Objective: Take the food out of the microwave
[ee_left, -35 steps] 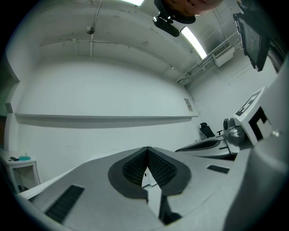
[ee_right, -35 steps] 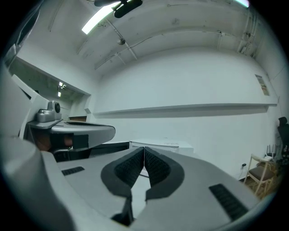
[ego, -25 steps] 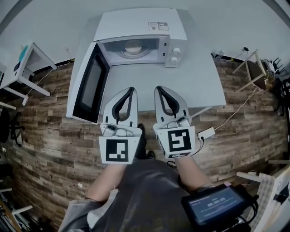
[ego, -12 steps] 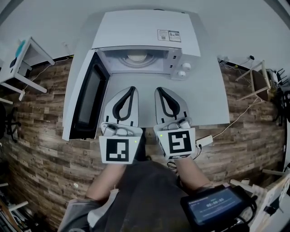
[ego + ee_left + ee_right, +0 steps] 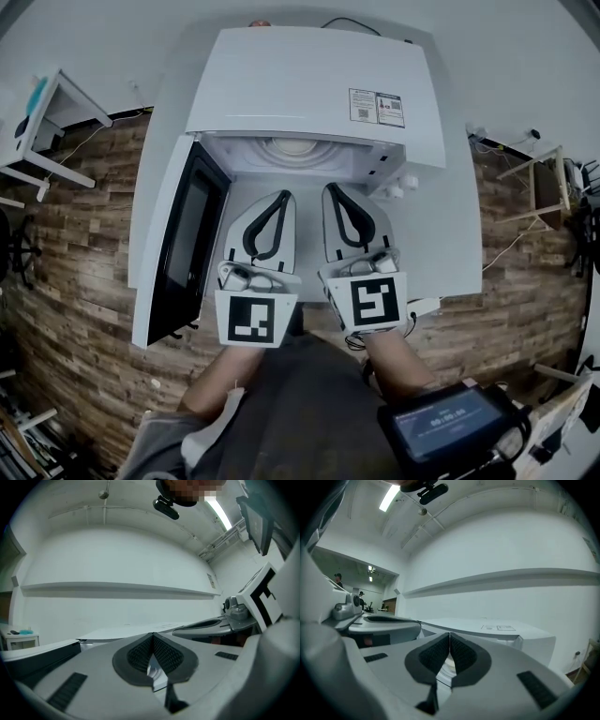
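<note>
A white microwave stands on a white table, its dark-windowed door swung open to the left. Inside, on the turntable, a pale round dish shows, partly hidden by the cavity's top edge; I cannot make out food on it. My left gripper and right gripper lie side by side over the table, pointing level at the opening, tips just short of it. In the left gripper view the left gripper's pads meet with nothing between. The right gripper's pads meet likewise, empty.
The open door flanks my left gripper closely. The control knobs sit right of the opening. A small white side table stands at far left, a wooden stool at right, a power adapter on the wood floor.
Both grippers have moved forward together toward the microwave opening, staying shut. The microwave now fills more of the head view and the dish is nearer the tips.
</note>
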Available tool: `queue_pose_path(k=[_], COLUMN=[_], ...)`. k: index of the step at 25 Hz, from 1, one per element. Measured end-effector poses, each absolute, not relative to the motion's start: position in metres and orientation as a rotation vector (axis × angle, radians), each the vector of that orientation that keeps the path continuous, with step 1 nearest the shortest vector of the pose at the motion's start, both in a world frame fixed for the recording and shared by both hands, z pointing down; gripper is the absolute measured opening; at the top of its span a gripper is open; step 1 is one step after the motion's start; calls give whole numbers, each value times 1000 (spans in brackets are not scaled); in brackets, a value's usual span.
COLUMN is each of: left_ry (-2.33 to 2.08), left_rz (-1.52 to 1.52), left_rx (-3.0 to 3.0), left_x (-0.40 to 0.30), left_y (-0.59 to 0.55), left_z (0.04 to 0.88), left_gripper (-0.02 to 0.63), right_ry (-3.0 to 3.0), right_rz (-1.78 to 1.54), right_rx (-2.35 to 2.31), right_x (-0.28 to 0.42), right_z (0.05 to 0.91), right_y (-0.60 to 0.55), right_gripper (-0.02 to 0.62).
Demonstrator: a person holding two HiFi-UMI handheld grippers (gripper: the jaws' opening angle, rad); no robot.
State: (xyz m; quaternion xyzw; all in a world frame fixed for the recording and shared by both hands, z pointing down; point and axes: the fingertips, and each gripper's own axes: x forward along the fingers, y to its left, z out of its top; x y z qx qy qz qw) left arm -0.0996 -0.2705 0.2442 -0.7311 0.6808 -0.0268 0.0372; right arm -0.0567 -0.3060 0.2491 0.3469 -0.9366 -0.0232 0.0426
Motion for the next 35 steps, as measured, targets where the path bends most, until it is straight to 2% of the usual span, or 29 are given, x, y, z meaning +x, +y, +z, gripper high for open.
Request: queue_pose_path(k=[6, 10, 20, 35], left_ry=[2079, 2144, 2224, 2230], left_rz=[-151, -86, -51, -138], left_rx=[-2291, -2249, -2102, -2080], left_x=[-109, -114, -112, -134], left_y=[-294, -301, -293, -321], left_z=[257, 261, 279, 367], left_gripper=[8, 8, 8, 8], right_ry=[-2844, -2863, -2904, -2887], right_rz=[-68, -148, -201, -127], right_rx=[988, 955, 888, 824], right_x=[-78, -82, -70, -94], right_z=[262, 260, 277, 381], right_y=[-325, -338, -340, -360], right_gripper=[9, 9, 9, 14])
